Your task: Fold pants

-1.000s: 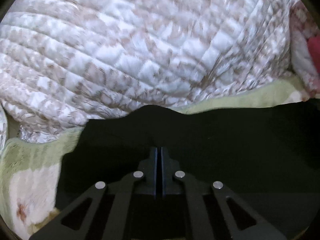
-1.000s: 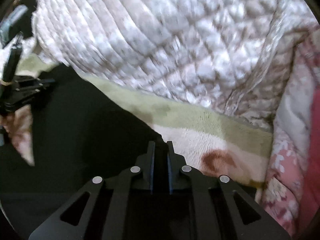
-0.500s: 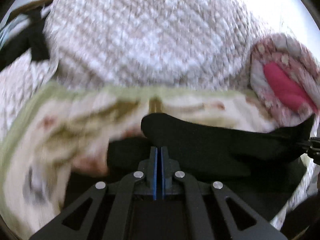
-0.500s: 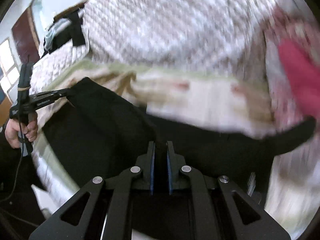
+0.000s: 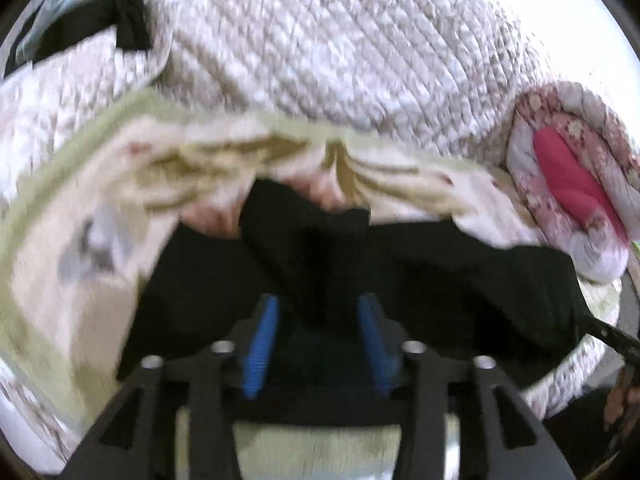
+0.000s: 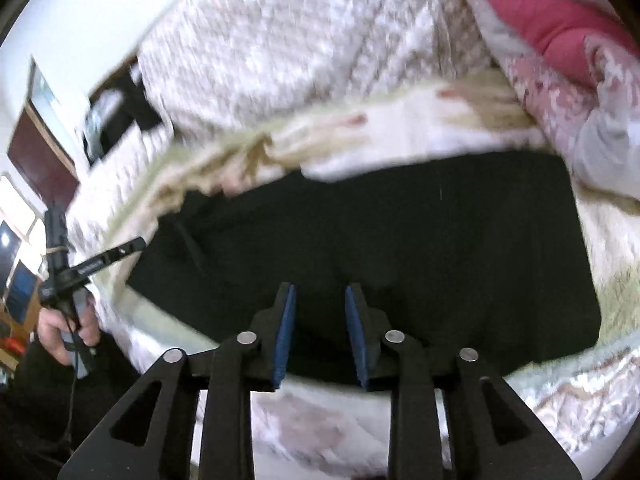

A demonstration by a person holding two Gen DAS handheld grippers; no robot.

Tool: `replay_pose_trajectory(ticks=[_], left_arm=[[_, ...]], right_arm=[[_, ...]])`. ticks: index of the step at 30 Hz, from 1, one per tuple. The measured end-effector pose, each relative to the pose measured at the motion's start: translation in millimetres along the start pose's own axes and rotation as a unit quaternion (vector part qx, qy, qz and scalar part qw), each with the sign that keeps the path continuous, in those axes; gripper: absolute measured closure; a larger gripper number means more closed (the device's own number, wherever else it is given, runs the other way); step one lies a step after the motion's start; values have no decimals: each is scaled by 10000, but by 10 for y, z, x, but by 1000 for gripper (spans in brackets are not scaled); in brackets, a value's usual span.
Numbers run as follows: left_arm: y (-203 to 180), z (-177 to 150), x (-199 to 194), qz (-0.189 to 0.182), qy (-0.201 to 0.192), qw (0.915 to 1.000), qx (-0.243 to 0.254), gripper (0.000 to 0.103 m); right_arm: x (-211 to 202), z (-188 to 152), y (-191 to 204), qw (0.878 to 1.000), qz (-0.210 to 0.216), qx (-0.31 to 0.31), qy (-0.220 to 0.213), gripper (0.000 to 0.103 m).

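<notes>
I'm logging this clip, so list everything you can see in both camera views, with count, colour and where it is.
Pants: one, black, spread flat on the blanket, under both grippers.
Blanket: one, cream with green border, beneath the pants.
Quilt: one, white and beige, heaped behind the blanket.
Rolled bedding: one, pink floral with a red inside, right of the quilt.
Left gripper: one, black with blue pads, jaws opening, a fold of pants between them.
Right gripper: one, black with blue pads, jaws opening over the pants' near edge.
Hand: one, holding the left gripper's handle.
</notes>
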State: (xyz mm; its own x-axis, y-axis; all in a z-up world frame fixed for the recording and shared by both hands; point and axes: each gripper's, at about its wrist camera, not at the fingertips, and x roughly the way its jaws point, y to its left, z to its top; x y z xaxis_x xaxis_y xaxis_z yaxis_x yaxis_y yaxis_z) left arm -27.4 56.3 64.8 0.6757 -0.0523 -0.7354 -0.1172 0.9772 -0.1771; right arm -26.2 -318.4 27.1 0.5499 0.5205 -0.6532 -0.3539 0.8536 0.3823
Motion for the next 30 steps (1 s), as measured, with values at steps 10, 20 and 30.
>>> replay_pose_trajectory(ticks=[10, 20, 30], left_arm=[[-238, 553, 1161, 315, 1082, 9911, 706, 43], [-1, 196, 361, 403, -75, 9991, 61, 98], [889, -525, -267, 781, -380, 9810, -1734, 95]], right_arm=[[264, 35, -119, 9994, 169, 282, -74, 73], [329, 51, -41, 9996, 224, 185, -33, 73], [360, -48, 60, 9999, -25, -100, 69, 73]])
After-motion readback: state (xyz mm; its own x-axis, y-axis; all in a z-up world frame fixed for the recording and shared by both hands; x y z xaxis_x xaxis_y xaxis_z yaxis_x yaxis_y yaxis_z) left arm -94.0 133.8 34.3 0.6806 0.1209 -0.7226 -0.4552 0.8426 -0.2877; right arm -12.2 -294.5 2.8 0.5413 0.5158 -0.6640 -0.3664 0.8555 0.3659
